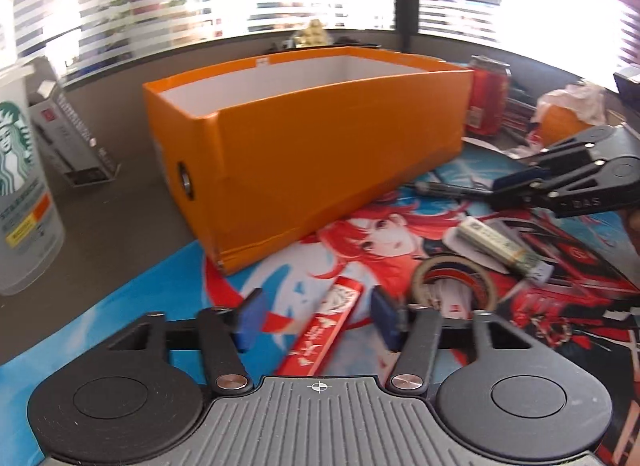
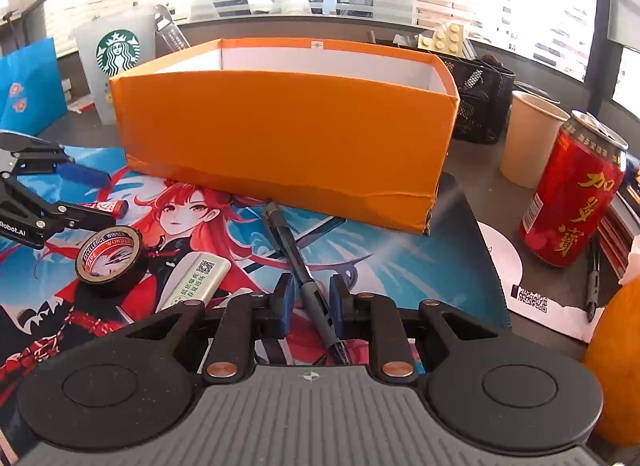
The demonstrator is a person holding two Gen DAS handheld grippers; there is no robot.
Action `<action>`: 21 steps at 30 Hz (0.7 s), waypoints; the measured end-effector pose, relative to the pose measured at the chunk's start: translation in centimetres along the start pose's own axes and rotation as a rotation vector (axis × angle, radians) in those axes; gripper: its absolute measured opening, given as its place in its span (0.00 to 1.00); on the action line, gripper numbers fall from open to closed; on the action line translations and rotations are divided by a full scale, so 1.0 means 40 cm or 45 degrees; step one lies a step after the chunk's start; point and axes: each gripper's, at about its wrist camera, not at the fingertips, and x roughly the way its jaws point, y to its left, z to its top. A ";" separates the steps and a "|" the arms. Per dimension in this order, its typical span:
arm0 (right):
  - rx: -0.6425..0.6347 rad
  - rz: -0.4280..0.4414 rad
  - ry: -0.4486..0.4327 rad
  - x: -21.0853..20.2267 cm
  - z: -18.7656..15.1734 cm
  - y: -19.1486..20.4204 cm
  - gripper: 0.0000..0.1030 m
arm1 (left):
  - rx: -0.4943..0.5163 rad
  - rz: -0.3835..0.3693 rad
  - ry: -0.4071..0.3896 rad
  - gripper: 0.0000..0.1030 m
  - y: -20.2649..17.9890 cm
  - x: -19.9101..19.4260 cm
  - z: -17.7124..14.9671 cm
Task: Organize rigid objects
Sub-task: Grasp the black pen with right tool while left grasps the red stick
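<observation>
An open orange box (image 1: 320,153) (image 2: 280,137) stands on an anime-print mat. In front of it lie a red flat stick (image 1: 332,326) (image 2: 116,206), a tape roll (image 1: 418,280) (image 2: 108,254), a cream-and-green tube (image 1: 496,246) (image 2: 196,282) and a black pen (image 1: 444,188) (image 2: 288,242). My left gripper (image 1: 318,318) (image 2: 104,195) straddles the red stick, and a gap shows beside its left pad. My right gripper (image 2: 312,298) (image 1: 500,191) has its blue pads close against the pen's barrel, with the pen resting on the mat.
A Starbucks cup (image 1: 20,169) (image 2: 116,61) stands left of the box. To its right are a red can (image 2: 572,201) (image 1: 486,97), a paper cup (image 2: 528,133) and a black mesh holder (image 2: 480,105). A grey carton (image 1: 68,137) lies at the far left.
</observation>
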 end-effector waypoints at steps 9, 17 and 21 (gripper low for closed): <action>0.003 0.004 -0.020 0.021 0.015 0.008 0.20 | -0.049 0.104 -0.045 0.17 -0.071 -0.013 -0.018; 0.001 -0.026 -0.059 -0.002 -0.009 0.047 0.09 | -0.206 0.251 -0.023 0.16 -0.085 -0.050 -0.036; 0.114 0.015 -0.053 -0.022 -0.017 0.022 0.09 | -0.339 0.260 -0.003 0.16 -0.057 -0.081 -0.050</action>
